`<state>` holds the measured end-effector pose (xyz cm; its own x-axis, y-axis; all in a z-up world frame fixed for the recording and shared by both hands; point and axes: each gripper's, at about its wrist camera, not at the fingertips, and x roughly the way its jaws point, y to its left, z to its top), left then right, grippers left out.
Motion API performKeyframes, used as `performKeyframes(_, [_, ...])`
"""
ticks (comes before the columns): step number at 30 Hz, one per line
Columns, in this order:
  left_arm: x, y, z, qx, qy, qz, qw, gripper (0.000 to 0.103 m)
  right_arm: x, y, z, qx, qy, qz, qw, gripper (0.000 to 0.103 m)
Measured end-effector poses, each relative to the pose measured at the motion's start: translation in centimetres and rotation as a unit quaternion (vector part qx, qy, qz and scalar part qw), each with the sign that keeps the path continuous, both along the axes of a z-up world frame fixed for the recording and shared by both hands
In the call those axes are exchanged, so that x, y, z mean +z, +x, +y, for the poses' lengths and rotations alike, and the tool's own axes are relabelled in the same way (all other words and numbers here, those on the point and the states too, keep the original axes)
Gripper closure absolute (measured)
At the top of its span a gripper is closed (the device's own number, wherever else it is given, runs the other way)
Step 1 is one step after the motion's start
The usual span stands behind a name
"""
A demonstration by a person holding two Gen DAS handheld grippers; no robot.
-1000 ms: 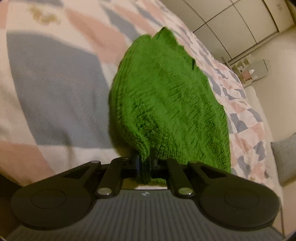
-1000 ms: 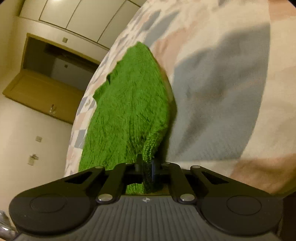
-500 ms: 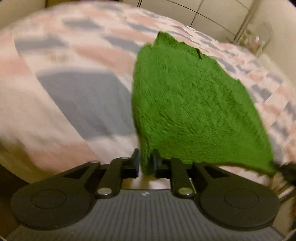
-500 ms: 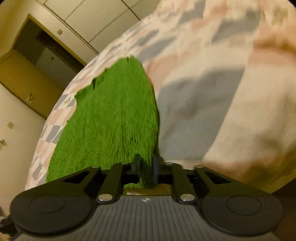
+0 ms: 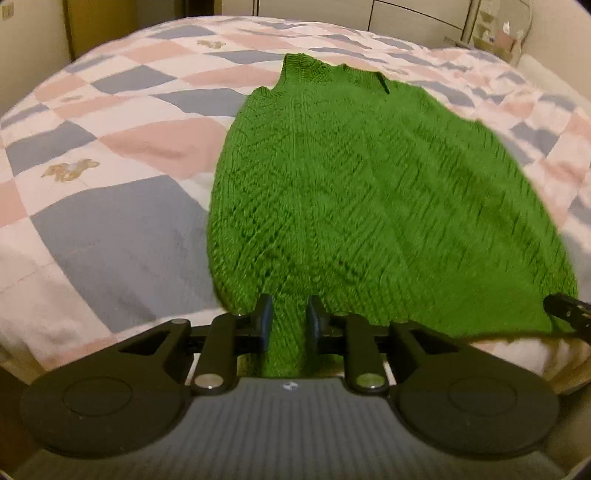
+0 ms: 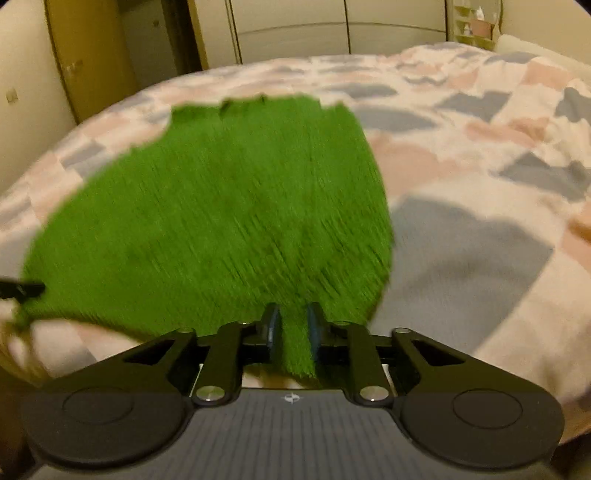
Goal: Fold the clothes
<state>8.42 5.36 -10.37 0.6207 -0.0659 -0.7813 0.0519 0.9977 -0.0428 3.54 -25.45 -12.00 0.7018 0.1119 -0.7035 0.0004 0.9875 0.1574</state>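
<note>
A green knitted sleeveless top (image 5: 369, 206) lies spread flat on the checked bedspread (image 5: 110, 229), neck end far, hem near. My left gripper (image 5: 289, 319) is shut on the hem's left corner. In the right wrist view the same green top (image 6: 229, 221) is blurred, and my right gripper (image 6: 293, 325) is shut on the hem's right corner. Each gripper's tip shows at the edge of the other's view: the right gripper (image 5: 569, 314), the left gripper (image 6: 22, 290).
The bed (image 6: 480, 184) is covered in pink, grey and white patches. White wardrobe doors (image 6: 332, 29) stand behind it, a wooden door frame (image 6: 88, 55) at the left, and a small shelf with items (image 5: 495, 33) at the far right.
Both grippers have swung level and pulled apart while still holding the hem. The bunched top has been stretched out flat and wide on the bed.
</note>
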Motion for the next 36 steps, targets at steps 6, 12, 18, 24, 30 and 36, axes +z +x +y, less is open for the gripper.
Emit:
performKeyframes(6, [0.9,-2.2,0.7,0.028,-0.003,0.024,0.9993,0.084,-0.1,-1.7,-1.8,-0.025,0.034,0.023,0.999,0.092])
performKeyframes(12, [4.0,-4.8,-0.4,0.033,0.027,0.005,0.9991,0.070,3.9,-4.4,-0.9,-0.039,0.042,-0.008,0.998,0.054])
performKeyframes(18, [6.5,-7.1,-0.9,0.031,0.025,-0.016,0.9991,0.062,6.5,-6.4,0.0,-0.030,0.060,-0.030,0.997,0.046])
performKeyframes(24, [7.7,-9.2,-1.0,0.030,0.023,-0.028,0.9989,0.057,7.5,-8.2,0.4,-0.037,0.065,-0.033,0.997,0.040])
performKeyframes(30, [8.3,-11.2,-1.1,0.025,0.020,-0.040,0.9987,0.052,8.2,-10.1,0.9,-0.041,0.061,-0.046,0.996,0.035])
performKeyframes(36, [9.1,-12.5,-1.1,0.020,0.016,-0.055,0.9982,0.046,8.9,-11.6,1.4,-0.038,0.061,-0.062,0.996,0.034])
